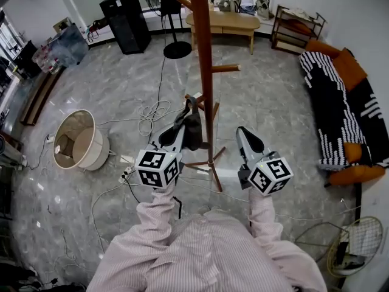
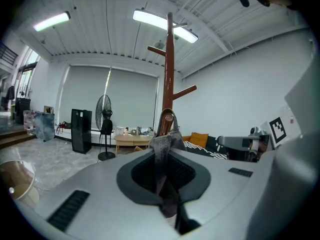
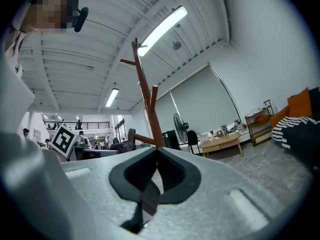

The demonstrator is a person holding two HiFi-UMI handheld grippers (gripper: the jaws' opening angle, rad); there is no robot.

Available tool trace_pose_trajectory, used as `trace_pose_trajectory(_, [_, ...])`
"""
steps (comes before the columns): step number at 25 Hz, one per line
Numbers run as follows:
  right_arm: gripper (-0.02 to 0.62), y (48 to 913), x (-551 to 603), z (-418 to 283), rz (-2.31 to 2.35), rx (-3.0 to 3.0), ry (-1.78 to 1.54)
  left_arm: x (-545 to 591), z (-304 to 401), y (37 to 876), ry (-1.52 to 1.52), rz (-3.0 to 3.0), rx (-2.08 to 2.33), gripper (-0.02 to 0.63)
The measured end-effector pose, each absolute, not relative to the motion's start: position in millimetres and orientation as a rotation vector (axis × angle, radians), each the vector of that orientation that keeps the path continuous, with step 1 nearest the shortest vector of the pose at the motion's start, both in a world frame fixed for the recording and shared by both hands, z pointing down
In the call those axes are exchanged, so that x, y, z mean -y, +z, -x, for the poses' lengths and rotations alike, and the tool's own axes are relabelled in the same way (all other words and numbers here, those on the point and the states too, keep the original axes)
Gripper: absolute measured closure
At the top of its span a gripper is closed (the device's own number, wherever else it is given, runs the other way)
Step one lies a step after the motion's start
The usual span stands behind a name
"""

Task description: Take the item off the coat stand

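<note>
The brown wooden coat stand rises in the middle of the room, right in front of me. A dark grey fabric item hangs by its strap from a low peg on the stand's left side. My left gripper is shut on that item. In the left gripper view the grey strap runs up from between the jaws and loops over the peg's tip. My right gripper stays to the right of the pole, apart from it. Its jaws meet with nothing between them.
A white lampshade lies on the floor at the left, with loose cables and a power strip near the stand's base. A black cabinet, a floor fan and a wooden table stand behind. A sofa lines the right wall.
</note>
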State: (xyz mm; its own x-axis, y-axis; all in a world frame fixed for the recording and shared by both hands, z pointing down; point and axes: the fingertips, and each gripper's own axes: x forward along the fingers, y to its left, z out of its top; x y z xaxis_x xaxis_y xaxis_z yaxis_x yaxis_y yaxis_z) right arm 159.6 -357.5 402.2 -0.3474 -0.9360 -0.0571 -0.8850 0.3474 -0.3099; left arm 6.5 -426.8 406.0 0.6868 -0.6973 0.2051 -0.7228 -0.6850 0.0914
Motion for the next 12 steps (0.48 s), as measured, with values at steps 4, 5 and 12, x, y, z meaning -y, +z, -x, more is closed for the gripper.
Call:
trace_pose_trajectory(4, [0.591, 400.4, 356.4, -157.6, 1.639, -2.387, -0.324, 422.2, 1.3, 402.1, 0.193, -2.723, 1.175, 0.589])
trace_pose_trajectory(5, [0.591, 400.1, 355.9, -156.6, 1.638, -2.388, -0.321, 420.7, 3.8, 401.7, 0.185, -2.721, 1.179, 0.589])
trace_pose_trajectory(12, [0.591, 392.7, 354.8, -149.5, 1.626, -2.398, -0.292, 410.2, 19.2, 397.6, 0.152, -2.717, 1.204, 0.589])
